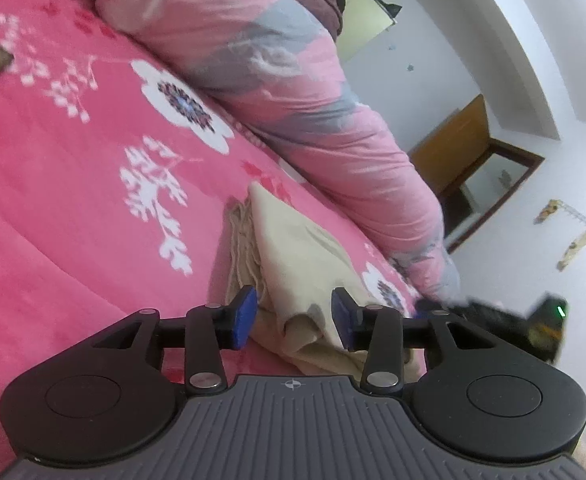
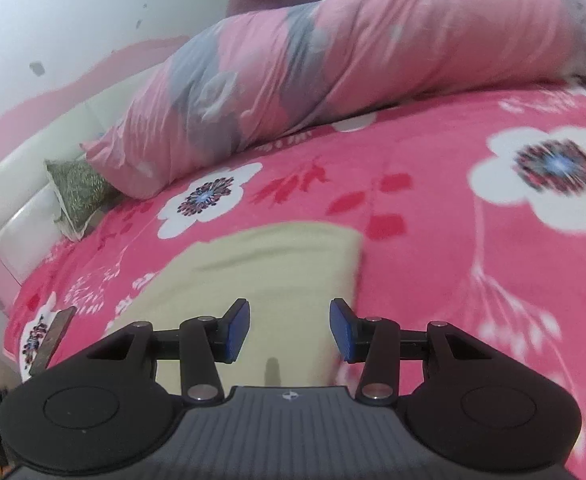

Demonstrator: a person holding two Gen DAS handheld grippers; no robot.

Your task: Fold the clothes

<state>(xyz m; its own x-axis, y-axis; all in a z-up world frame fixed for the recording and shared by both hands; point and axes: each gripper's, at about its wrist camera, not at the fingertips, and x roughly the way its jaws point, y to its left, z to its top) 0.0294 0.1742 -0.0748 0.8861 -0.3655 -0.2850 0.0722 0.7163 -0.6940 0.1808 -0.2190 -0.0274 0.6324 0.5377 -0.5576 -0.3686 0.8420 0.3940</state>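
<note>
A cream garment (image 1: 293,256) lies folded on the pink flowered bedspread (image 1: 73,200), with a raised fold at its near end. My left gripper (image 1: 293,320) is open, and that fold sits between its blue pads (image 1: 245,320) without being pinched. In the right wrist view the same cream garment (image 2: 269,272) lies flat as a rough rectangle. My right gripper (image 2: 289,328) hovers open over its near part, with nothing between the pads.
A rolled pink and grey quilt (image 1: 285,92) lies along the far side of the bed. A green pillow (image 2: 79,192) rests against the white headboard (image 2: 21,184). A dark blurred device with a green light (image 1: 549,320) is at the bed's right edge. A wooden door (image 1: 453,140) stands beyond.
</note>
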